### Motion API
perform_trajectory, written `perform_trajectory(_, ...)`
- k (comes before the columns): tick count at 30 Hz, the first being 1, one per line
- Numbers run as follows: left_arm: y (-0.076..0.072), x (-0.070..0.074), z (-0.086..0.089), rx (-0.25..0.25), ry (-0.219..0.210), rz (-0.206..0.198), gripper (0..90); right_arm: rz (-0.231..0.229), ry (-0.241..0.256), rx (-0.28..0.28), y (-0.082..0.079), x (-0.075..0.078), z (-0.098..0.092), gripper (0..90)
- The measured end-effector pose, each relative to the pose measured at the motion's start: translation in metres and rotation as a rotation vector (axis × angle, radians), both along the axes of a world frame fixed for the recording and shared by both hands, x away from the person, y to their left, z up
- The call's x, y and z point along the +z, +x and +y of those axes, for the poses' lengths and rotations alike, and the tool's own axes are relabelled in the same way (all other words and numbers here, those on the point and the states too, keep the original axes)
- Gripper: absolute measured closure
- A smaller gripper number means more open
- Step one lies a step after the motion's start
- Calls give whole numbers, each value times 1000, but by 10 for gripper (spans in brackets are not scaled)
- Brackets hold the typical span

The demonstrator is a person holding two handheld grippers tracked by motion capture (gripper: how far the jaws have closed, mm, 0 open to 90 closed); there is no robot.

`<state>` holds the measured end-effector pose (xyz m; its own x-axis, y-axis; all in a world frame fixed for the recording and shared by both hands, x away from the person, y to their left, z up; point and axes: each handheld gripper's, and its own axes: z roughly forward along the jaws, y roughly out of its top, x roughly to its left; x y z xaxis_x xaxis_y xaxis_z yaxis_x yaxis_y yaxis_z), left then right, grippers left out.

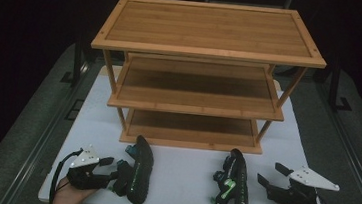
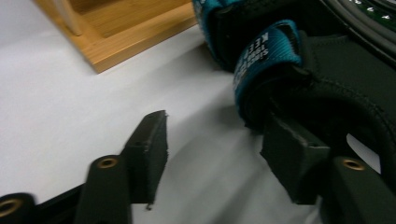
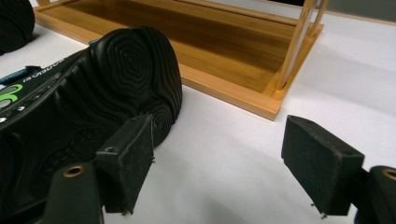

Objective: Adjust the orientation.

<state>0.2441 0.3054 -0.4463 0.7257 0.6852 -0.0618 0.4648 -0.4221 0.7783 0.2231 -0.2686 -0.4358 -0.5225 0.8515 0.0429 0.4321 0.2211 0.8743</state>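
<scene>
High view: wooden rack (image 1: 206, 74) at rear of table (image 1: 186, 183); left shoe (image 1: 138, 170) and right shoe (image 1: 234, 183) on their sides before it; left gripper (image 1: 110, 168) against left shoe, right gripper (image 1: 273, 174) near right shoe.

Left gripper view: jaws parted, one pad touching shoe strap (image 2: 266, 51), nothing clamped.

Right gripper view: jaws wide apart, empty, beside shoe sole (image 3: 126, 70).

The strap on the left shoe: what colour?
Teal strap with black lettering, clearest in the left gripper view.

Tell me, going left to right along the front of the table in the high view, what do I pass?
Left gripper → left sandal → right sandal → right gripper.
</scene>
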Motion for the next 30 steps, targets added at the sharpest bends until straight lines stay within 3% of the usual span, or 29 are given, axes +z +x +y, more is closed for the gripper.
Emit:
perform_trajectory(7, 2, 3, -4, -30, -57, -11, 541, 0, -3, 6, 0, 0, 1, 244)
perform_trajectory(30, 2, 22, -28, -121, -113, -68, 593, -5, -7, 11, 1, 1, 3, 244)
